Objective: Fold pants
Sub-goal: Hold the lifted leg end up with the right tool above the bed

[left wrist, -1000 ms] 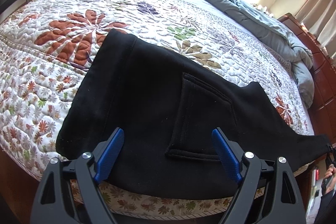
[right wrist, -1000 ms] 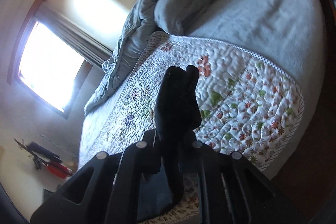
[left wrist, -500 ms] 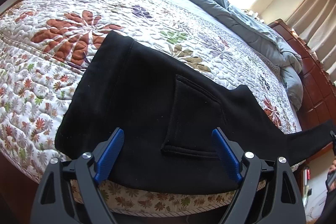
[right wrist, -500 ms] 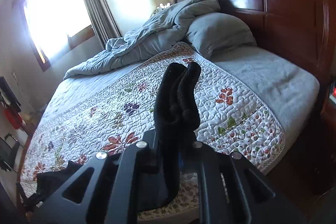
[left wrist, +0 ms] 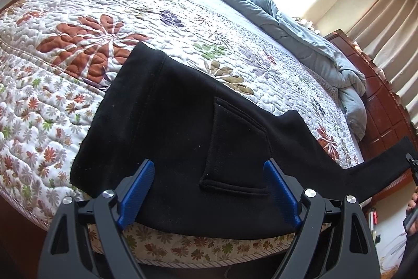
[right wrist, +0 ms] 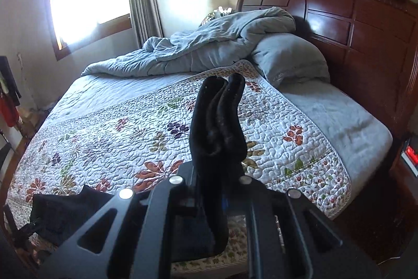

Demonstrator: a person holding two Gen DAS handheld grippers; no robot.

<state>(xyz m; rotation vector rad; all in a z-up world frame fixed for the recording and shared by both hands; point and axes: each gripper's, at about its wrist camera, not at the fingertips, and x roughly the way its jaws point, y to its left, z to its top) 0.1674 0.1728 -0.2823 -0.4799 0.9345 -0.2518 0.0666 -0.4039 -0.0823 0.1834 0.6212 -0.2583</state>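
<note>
Here, the left gripper [left wrist: 209, 190] hovers with its blue pads [left wrist: 137, 190] spread wide, pinching nothing; directly ahead of it the black pants [left wrist: 177, 127] lie on the floral quilt [left wrist: 78, 17], back pocket [left wrist: 235, 145] upward. The right gripper [right wrist: 216, 190] is pressed together on the bunched pant-leg ends [right wrist: 219, 122], which stand up ahead of its fingers, clear of the quilt.

The left gripper [left wrist: 207, 196] tilts downward with its blue fingers [left wrist: 135, 196] spread wide apart, nothing pressed between them. The right gripper [right wrist: 209, 174], also angled down, has its fingers clamped together on black cloth that sticks up toward 12 o'clock.
</note>
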